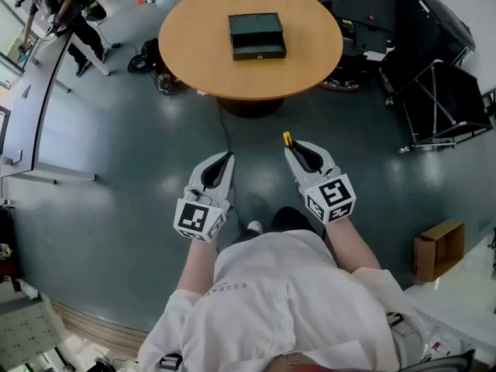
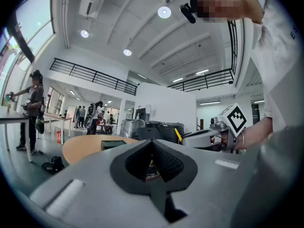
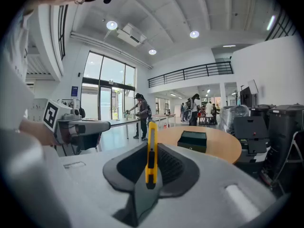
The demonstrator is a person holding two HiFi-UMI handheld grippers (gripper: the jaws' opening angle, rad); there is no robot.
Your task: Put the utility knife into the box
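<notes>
The utility knife [image 3: 151, 152] stands on edge, clamped between the 2 fingers [image 3: 173, 164] of the right gripper [image 3: 151, 144], well short of the box [image 3: 192, 140] on the round tabletop [image 3: 223, 148]. It looks light, stiff and slick (a thin body likely to pivot), so pinching its flat sides along most of its length seems right. The left gripper [image 2: 153, 144] is clenched on nothing.

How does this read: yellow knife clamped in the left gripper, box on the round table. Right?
Wrong gripper. The knife is clamped in the right gripper, as the right gripper view shows; the left gripper is shut on nothing. The box is on the round table, as stated.
</notes>
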